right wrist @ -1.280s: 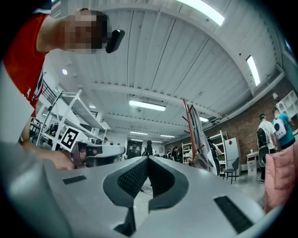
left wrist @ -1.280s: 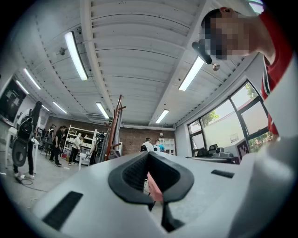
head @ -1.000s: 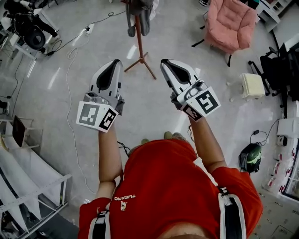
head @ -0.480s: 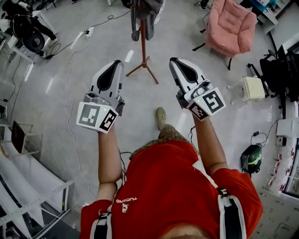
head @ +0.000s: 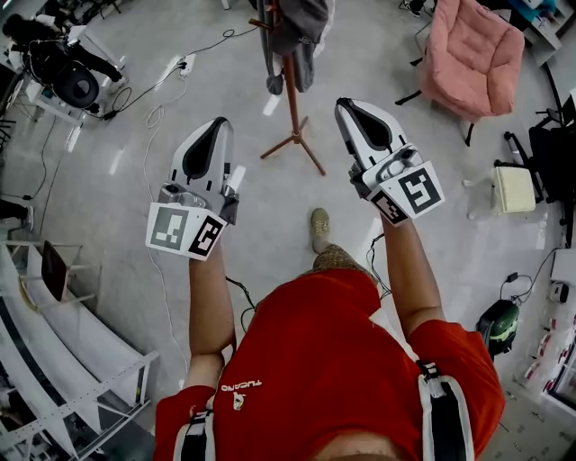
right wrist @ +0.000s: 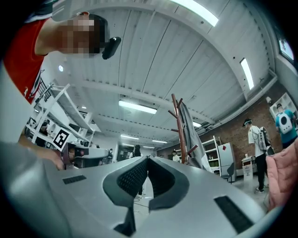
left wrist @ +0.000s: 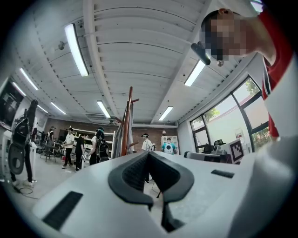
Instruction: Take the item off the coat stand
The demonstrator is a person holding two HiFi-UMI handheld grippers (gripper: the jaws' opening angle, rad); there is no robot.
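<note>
Both tongs are closed and empty. In its own view the left gripper (head: 219,123) has its two dark pads meeting at the tips, with only a hollow behind them and nothing in it. The right gripper (head: 346,104) shows the same: tips together, nothing held or touched. Each is raised in front of the person and pointed toward the coat stand (head: 292,94).

The stand is on the floor (head: 270,207) near its far edge, between the lines of the two grippers and well apart from both. A grey garment (head: 306,27) hangs from its upper pegs and drapes down beside the reddish pole.

Only the head view shows the stand's splayed feet, the person's red shirt and one shoe (head: 319,230) stepping forward. It also shows a pink armchair (head: 477,49) toward the far right corner, a cream stool (head: 513,189) at the right edge, and dark gear (head: 76,85) at the far left.

The left gripper view adds standing people (left wrist: 74,148) left of the stand, and windows (left wrist: 223,125) at right. The right gripper view adds white shelves (right wrist: 56,107) at left and another person (right wrist: 256,144) by a brick wall.

The floor is pale, grey and glossy; the ceiling is ribbed white with strip lamps (left wrist: 77,49).
</note>
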